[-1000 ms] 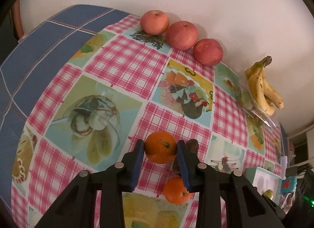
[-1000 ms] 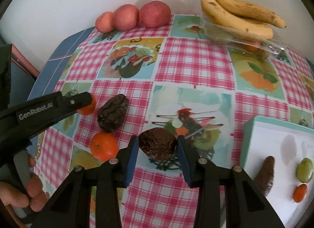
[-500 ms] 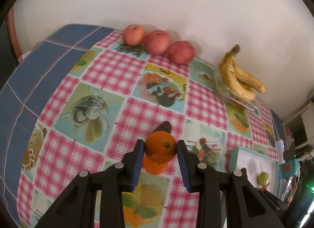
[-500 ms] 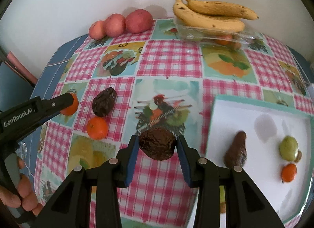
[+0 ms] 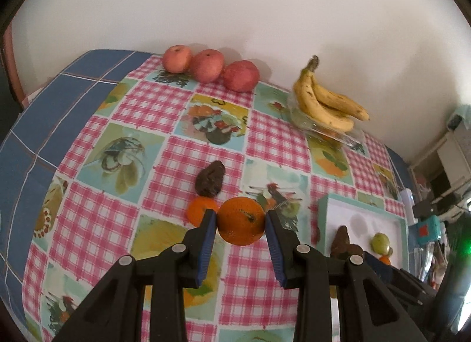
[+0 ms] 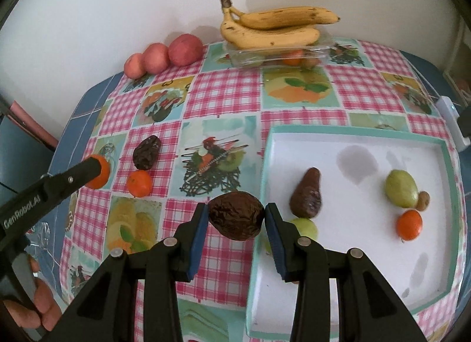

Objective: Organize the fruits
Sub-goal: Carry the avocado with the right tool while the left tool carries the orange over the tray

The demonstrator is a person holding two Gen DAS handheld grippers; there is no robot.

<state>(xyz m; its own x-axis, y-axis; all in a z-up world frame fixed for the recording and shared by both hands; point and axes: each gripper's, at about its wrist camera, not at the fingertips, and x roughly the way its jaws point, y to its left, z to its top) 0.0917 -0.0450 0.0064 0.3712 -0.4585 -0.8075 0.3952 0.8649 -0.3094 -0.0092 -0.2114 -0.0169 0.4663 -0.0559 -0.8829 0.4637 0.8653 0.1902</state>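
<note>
My left gripper (image 5: 240,221) is shut on an orange tangerine (image 5: 241,220), held above the checked tablecloth; the right wrist view shows that same tangerine (image 6: 98,171) at its tip on the left. My right gripper (image 6: 236,219) is shut on a dark wrinkled fruit (image 6: 236,219), hanging just left of the white tray (image 6: 347,141). In the tray lie a dark brown fruit (image 6: 306,197), a green fruit (image 6: 401,188), a small orange one (image 6: 409,224) and another green fruit (image 6: 306,227) partly behind my right finger. A second tangerine (image 6: 139,183) and a dark fruit (image 6: 147,152) rest on the cloth.
Three red apples (image 5: 209,65) line the wall at the back. Bananas (image 6: 269,28) lie on a clear plastic box (image 6: 279,54). A person's hand (image 6: 32,306) shows at the lower left. A white device (image 6: 452,122) sits at the table's right edge.
Both grippers have risen and drifted right with their fruits, toward the white tray. The tray now fills the right of the right wrist view. Neither grip has changed.
</note>
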